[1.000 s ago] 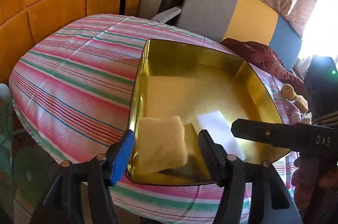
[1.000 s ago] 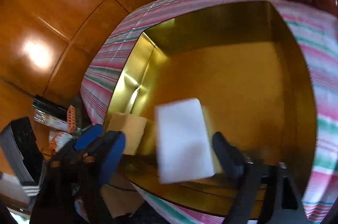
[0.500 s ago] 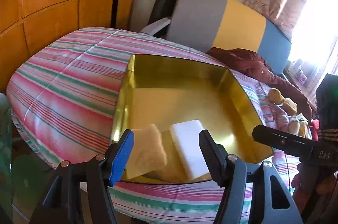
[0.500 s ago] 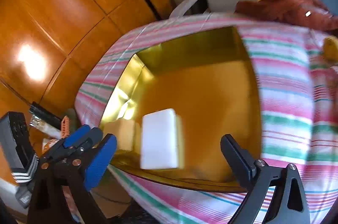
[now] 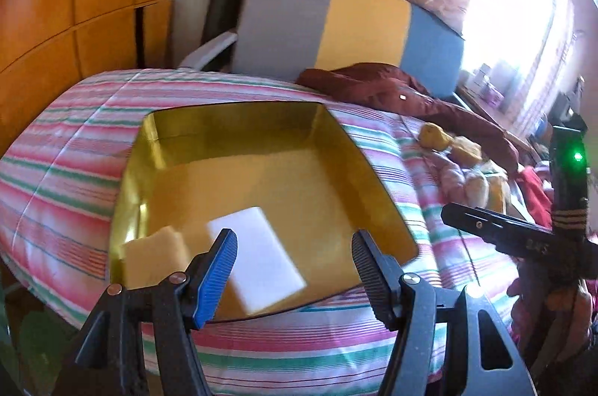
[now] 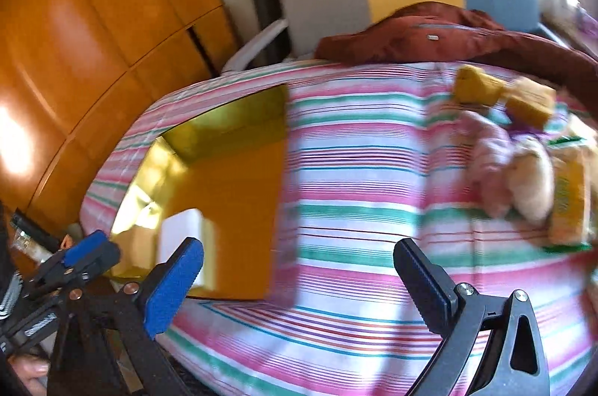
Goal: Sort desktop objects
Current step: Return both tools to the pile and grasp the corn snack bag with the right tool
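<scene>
Gold tin tray [image 5: 239, 134] sits on striped cloth [image 5: 67, 171] over worktop. In tray's near-left corner: yellow sponge [image 5: 153, 257], white sponge [image 5: 261, 257] just beside it to right. Left tool [image 5: 291, 250] hangs above tray's near edge, spread wide, nothing between its tips. Right tool [image 6: 299, 269] also wide and empty, above bare striped cloth right of tray. Far right on cloth: heap of yellow sponges [image 6: 478, 85] and soft items, well apart from tray; view blurred.
</scene>
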A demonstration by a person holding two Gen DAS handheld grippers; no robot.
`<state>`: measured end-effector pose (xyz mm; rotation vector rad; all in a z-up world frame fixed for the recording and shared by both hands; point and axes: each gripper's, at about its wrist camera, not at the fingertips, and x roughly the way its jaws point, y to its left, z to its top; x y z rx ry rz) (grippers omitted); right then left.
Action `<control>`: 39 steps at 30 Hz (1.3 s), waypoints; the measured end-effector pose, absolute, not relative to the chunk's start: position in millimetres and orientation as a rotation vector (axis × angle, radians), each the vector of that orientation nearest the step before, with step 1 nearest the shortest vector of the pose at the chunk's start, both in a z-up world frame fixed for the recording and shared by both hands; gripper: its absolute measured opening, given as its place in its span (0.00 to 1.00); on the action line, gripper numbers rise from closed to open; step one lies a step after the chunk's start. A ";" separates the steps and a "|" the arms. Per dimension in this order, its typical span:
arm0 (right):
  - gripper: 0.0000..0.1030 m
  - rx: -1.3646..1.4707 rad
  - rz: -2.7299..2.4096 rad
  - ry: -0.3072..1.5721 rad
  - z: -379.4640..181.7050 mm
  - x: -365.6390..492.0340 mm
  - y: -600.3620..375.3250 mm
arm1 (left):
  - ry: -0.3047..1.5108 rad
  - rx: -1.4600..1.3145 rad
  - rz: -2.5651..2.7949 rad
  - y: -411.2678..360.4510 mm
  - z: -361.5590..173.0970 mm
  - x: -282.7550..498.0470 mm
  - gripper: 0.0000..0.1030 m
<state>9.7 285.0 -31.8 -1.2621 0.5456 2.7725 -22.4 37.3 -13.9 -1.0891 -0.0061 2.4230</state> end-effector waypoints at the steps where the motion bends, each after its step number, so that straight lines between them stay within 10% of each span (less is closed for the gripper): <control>1: 0.99 -1.255 2.749 0.544 -33.3 14.5 294.7 | 0.008 -1.083 2.405 43.9 -12.4 -20.4 0.63; 25: 0.99 -1.173 2.512 0.129 -40.4 64.0 459.8 | 0.185 -1.004 2.126 164.7 -0.2 13.0 0.63; 31: 0.79 -1.200 2.499 0.134 -54.9 53.0 475.8 | 0.226 -1.000 2.090 185.6 -2.3 16.2 0.63; 39: 0.78 -1.217 2.544 0.120 -59.7 42.4 476.8 | 0.222 -1.020 2.024 217.7 -8.3 12.8 0.63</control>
